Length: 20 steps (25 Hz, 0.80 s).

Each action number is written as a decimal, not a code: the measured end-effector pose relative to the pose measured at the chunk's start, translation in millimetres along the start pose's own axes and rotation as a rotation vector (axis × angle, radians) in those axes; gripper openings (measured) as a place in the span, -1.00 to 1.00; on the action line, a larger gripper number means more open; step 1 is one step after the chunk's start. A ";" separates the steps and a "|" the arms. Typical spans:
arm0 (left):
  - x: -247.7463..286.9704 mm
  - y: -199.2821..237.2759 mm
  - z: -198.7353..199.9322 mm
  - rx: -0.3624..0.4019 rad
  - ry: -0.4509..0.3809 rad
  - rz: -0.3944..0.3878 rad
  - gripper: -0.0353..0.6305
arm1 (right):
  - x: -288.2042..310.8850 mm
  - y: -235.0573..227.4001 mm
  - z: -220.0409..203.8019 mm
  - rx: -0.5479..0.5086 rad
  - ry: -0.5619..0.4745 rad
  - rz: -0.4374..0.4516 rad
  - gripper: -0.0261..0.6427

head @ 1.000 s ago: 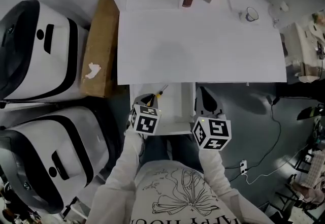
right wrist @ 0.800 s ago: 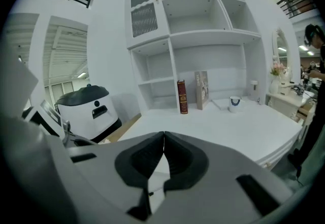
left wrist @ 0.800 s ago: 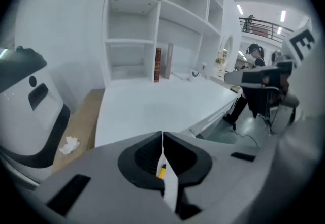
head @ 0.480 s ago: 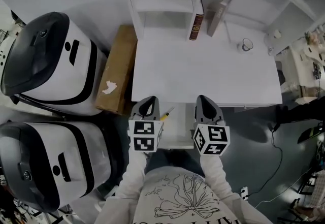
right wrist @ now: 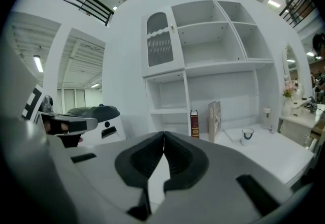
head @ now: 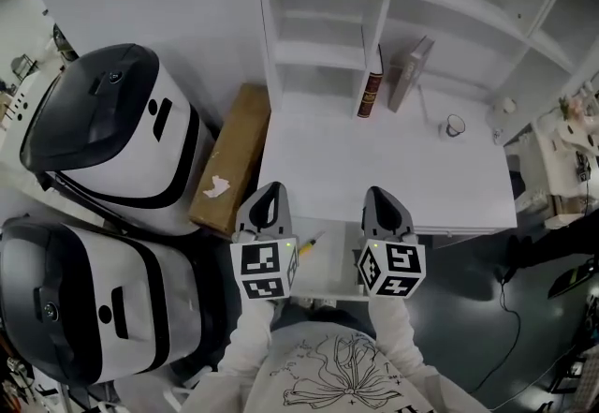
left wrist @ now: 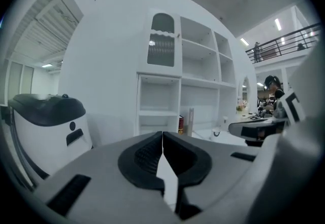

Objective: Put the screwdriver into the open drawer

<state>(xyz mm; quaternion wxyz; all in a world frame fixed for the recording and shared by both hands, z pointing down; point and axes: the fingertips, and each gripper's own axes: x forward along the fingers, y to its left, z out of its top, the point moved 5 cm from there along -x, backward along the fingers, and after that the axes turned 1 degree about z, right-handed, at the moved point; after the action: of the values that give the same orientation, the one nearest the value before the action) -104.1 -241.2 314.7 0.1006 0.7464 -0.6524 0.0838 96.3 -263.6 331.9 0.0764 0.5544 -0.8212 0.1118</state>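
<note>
Beneath front edge of desk, screwdriver in open drawer

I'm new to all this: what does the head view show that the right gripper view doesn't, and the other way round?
Only the head view: the screwdriver lying in the open drawer, and the cardboard box beside the desk. Only the right gripper view: the arched cabinet door, and a close look at the right gripper, jaws together with nothing between them. Both: the red book and the cup on the desk.
</note>
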 end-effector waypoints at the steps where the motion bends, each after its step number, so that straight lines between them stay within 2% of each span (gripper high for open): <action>1: -2.0 -0.3 3.6 -0.002 -0.013 0.000 -0.87 | -0.4 0.2 3.1 -0.001 -0.008 0.002 -0.91; 8: -13.0 -0.4 24.2 -0.022 -0.085 0.006 -0.87 | -0.5 3.6 17.6 -0.002 -0.045 0.010 -0.91; 20: -17.1 0.6 30.1 -0.027 -0.127 0.032 -0.87 | -1.1 8.4 20.0 -0.023 -0.056 0.011 -0.91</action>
<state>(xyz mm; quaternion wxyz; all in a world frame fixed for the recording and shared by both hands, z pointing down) -107.2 -232.7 281.2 0.0677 0.7382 -0.6705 0.0289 88.9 -264.9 311.6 0.0594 0.5519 -0.8272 0.0870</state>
